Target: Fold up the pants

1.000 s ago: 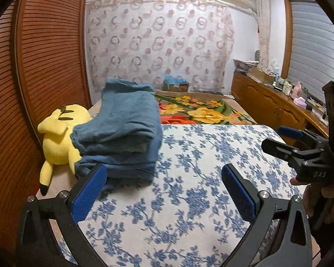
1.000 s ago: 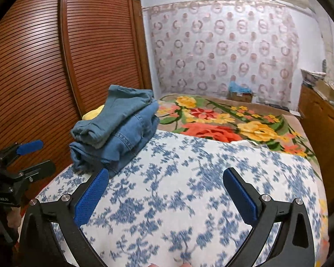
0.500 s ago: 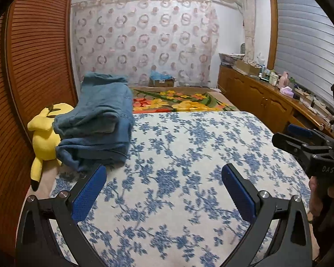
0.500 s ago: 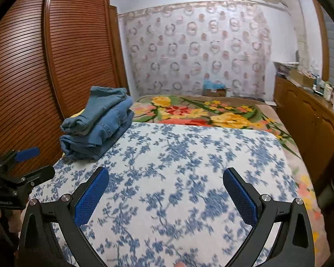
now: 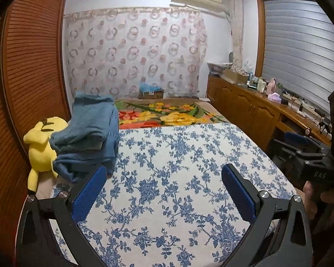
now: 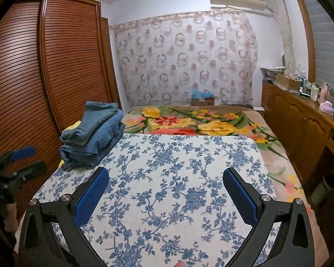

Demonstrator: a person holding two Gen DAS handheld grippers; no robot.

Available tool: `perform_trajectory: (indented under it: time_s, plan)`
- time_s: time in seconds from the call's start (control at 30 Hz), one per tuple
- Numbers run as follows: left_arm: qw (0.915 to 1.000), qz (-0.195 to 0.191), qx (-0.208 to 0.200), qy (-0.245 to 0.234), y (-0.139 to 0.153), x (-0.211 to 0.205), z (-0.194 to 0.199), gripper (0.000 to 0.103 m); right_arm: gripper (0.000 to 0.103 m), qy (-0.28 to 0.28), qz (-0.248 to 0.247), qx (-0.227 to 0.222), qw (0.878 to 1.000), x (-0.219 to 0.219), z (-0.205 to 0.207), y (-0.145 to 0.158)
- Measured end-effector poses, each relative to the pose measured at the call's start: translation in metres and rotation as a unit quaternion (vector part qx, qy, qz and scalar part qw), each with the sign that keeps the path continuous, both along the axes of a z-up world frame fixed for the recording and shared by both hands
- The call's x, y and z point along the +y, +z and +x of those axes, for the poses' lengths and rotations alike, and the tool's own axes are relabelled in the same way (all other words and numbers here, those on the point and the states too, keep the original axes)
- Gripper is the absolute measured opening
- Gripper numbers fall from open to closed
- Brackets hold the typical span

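Note:
A stack of folded blue denim pants [image 5: 89, 133] [image 6: 93, 138] rests at the far left of the blue-flowered bed sheet [image 5: 178, 166] [image 6: 167, 166]. My left gripper [image 5: 163, 190] hovers open over the sheet, well short of the stack, nothing between its blue pads. My right gripper [image 6: 165, 192] is open too, above the middle of the sheet, and holds nothing. Each gripper shows at the edge of the other's view: the right one [image 5: 300, 146] held by a hand, the left one [image 6: 17, 162] at the left border.
A yellow plush toy [image 5: 41, 146] lies beside the stack against the slatted wooden wardrobe [image 6: 44, 77]. A flowered blanket [image 5: 167, 115] covers the far bed. Wooden cabinets [image 5: 256, 111] with bottles and clutter run along the right wall.
Both grippers have drawn back from the stack and away from the bed, so the pants look smaller and farther off. Both stay open.

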State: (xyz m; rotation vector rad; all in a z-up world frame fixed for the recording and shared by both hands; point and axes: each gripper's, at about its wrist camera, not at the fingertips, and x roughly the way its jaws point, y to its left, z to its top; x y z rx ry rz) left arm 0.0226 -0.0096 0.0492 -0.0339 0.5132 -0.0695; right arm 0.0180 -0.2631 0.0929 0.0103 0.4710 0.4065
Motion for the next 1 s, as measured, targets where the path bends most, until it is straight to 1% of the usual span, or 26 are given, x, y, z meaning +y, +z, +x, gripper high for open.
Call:
perform_trajectory:
  time_s: [0.27, 0.53, 0.8, 1.0]
  plan:
    - [0.9998, 0.007, -0.017, -0.002, 0.020, -0.004, -0.010, 0.103, 0.102, -0.007, 0.001, -0.025, 1.000, -0.004, -0.009, 0.010]
    - [0.9991, 0.004, -0.043, -0.001, 0.037, -0.002, -0.025, 0.103, 0.102, -0.009, 0.000, -0.056, 0.998, -0.004, -0.021, 0.016]
    - [0.9984, 0.009, -0.054, 0.009, 0.044, 0.002, -0.033, 0.103, 0.102, -0.016, 0.003, -0.072, 0.997, -0.007, -0.025, 0.013]
    - [0.9981, 0.007, -0.056, 0.022, 0.043, 0.012, -0.036, 0.103, 0.102, -0.023, -0.001, -0.080, 0.996, -0.009, -0.025, 0.011]
